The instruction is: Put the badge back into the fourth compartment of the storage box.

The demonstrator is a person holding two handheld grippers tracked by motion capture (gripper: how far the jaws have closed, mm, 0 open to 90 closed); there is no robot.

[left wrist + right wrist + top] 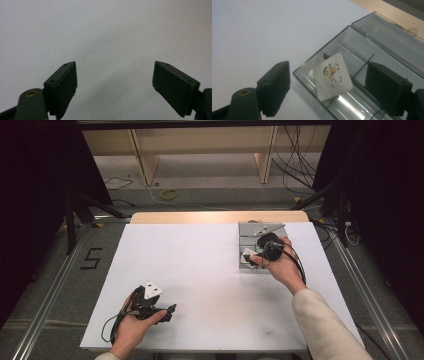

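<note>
Hovering, right gripper point(327, 87): released, above clear box point(372, 50)
Card point(332, 77): tilted inside box, cartoon print
Left gripper point(113, 87): released, over white tabletop point(105, 30)

**One digit on the floor, a wordless picture on a card**

A black "5" point(91, 258) is marked on the grey floor point(60, 285) left of the desk point(200, 270), plain to read in the high view.

In the right gripper view, a white card point(332, 77) leaning inside the clear box point(372, 40) bears a small coloured cartoon figure. A few dark marks sit beneath the figure, too small to read as letters.

No other text, brand or number is legible.
</note>
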